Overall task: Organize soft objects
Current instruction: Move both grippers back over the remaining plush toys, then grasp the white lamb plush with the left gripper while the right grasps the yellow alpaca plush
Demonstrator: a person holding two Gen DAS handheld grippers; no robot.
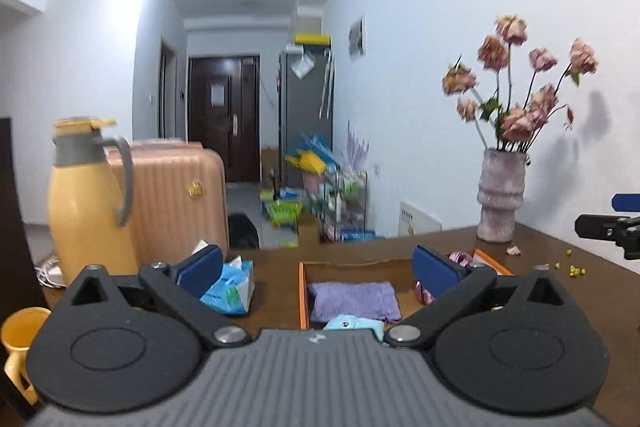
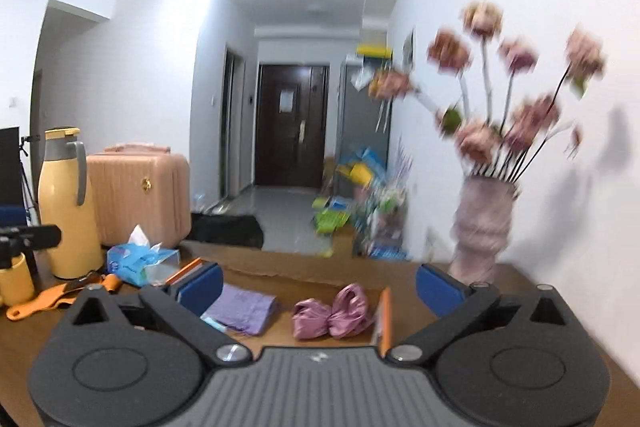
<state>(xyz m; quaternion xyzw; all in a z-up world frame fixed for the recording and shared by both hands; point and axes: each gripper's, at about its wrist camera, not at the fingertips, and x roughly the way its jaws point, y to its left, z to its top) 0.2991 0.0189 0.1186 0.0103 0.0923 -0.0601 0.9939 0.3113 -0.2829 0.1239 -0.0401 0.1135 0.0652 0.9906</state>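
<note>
Presently: both grippers idle above an orange-rimmed tray on a brown table (image 1: 560, 291).

Largest first, the tray (image 2: 385, 315) serves as the collecting place and holds a folded purple cloth (image 1: 354, 301), a pink satin bow (image 2: 332, 315) and, at its near edge, a light-blue soft item (image 1: 352, 323). Tissue pack (image 1: 230, 285) lies outside it, left. Left gripper (image 1: 316, 269) and right gripper (image 2: 318, 287) both stand with jaws apart, holding nothing, seemingly poised for another pick.

One purple cloth (image 2: 244, 309), one pink bow (image 2: 332, 313), one tissue pack (image 2: 138, 263), one vase (image 1: 500, 197), one flask (image 1: 86, 203).
</note>
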